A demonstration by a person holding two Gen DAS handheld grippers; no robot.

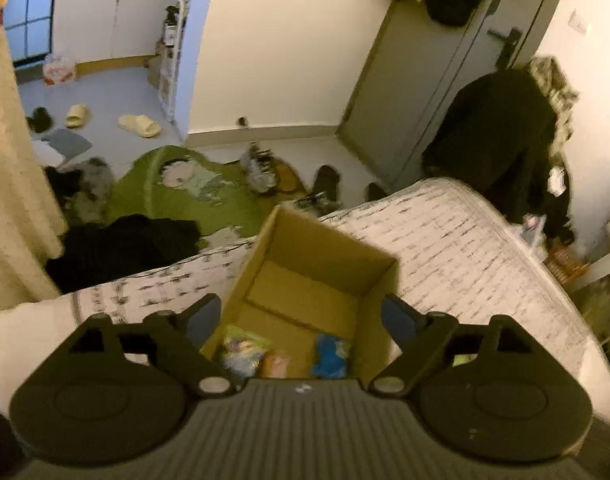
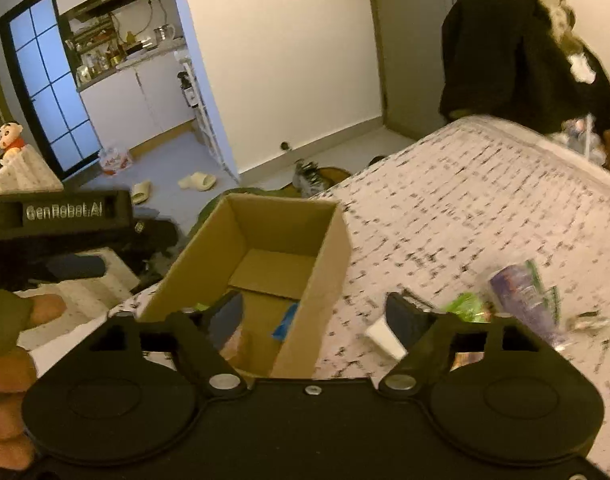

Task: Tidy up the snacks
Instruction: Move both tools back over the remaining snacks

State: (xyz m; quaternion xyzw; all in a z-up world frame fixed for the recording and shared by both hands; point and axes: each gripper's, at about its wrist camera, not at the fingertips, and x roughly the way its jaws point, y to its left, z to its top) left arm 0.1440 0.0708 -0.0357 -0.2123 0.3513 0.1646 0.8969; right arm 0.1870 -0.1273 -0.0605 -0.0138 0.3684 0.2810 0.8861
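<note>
With both jaws spread and empty, the left gripper (image 1: 301, 320) hangs over the open brown cardboard box (image 1: 317, 256) holding dropped packets, while the right gripper (image 2: 315, 316) probably must next fetch the loose purple-and-green snack packets (image 2: 517, 292) lying on the bed (image 2: 485, 184) beside the box.

A: What sort of place?
B: A lived-in home bedroom: a patterned bed (image 2: 485, 208), slippers (image 1: 139, 125) on the floor beyond it, a kitchen counter (image 2: 145, 60) farther off, coat (image 1: 493, 136) hanging beside the bed
</note>
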